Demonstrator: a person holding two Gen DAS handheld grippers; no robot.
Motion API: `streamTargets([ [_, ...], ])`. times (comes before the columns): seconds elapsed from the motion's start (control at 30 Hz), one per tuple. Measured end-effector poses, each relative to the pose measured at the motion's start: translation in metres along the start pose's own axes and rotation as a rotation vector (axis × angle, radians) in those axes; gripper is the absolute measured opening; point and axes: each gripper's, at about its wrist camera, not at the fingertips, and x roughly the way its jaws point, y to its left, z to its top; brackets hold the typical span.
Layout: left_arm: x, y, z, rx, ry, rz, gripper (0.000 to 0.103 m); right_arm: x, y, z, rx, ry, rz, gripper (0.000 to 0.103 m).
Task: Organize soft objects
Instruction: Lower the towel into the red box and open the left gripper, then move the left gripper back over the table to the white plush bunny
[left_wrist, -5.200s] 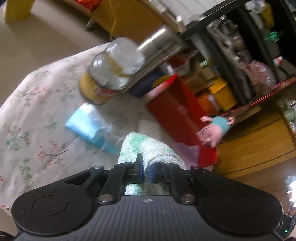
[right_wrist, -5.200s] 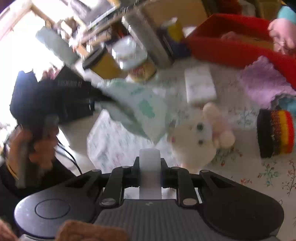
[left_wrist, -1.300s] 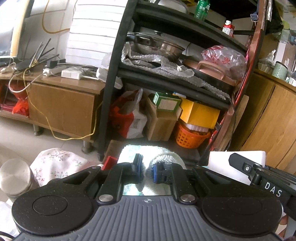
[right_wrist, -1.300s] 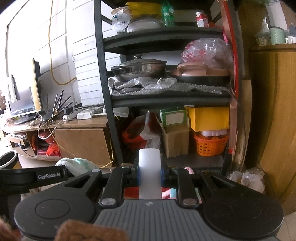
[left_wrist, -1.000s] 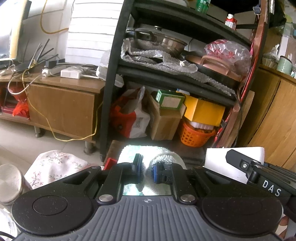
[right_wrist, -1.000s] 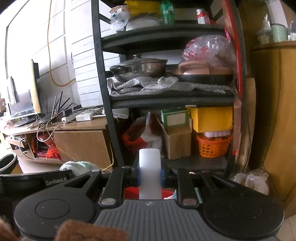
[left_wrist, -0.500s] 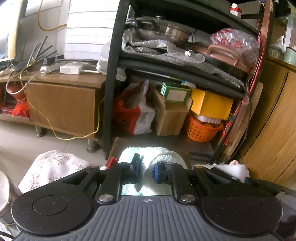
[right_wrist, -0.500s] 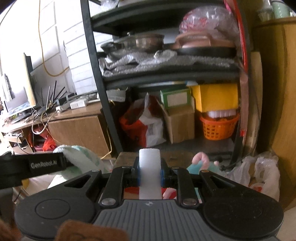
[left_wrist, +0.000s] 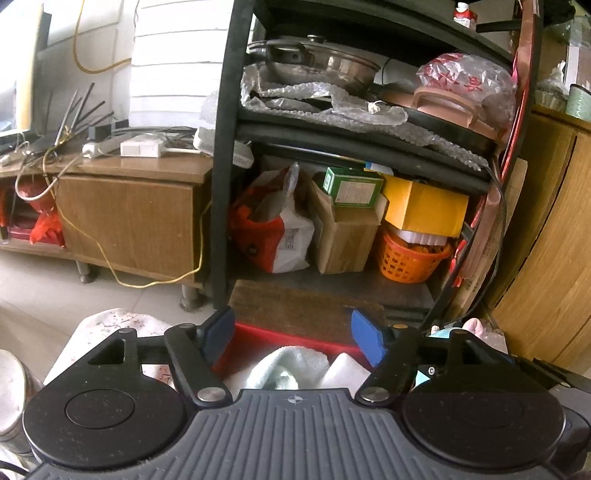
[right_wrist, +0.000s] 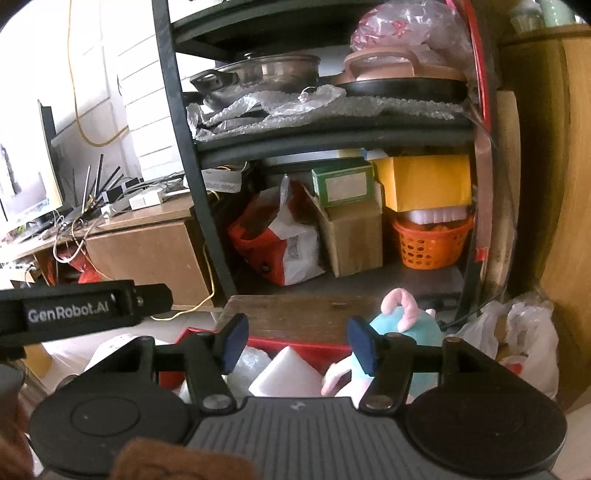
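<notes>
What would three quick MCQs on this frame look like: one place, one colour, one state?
1. Where does the green-and-white towel lie?
A. in the red bin
B. on the shelf
C. on the floor

2. What colour is the plastic basket on the bottom shelf?
A. blue
B. orange
C. green

3. How does the right gripper stand?
A. shut on the white foam block
B. open, holding nothing
C. shut, empty

Answers: 1 A, the towel sits behind the red rim, below the open left gripper; 2 B, orange mesh shows; 3 B, its fingers are spread wide above the block.

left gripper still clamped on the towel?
No: the left gripper has its jaws spread wide, and the towel lies loose below them in the red bin.
</notes>
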Motion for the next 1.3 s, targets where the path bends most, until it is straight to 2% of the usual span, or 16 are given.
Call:
streamTargets([
  [0.13,-0.004,-0.002,0.0,0.006,0.005,-0.001,0.077,-0.003,0.002,0.002,-0.001,-0.001,0.0,0.031],
  [0.63,-0.044,-0.007,-0.001,0.055,-0.029,0.024,0.086,-0.037,0.006,0.005,0.002,-0.008,0.0,0.031],
  [1.0,-0.084,0.006,-0.018,0.067,-0.038,0.042,0.087,-0.079,0.01,-0.003,-0.047,-0.007,-0.049,0.031],
  [1.3,-0.112,0.013,-0.04,0.103,-0.023,0.045,0.087,-0.113,0.01,-0.035,-0.036,0.032,-0.041,0.031],
])
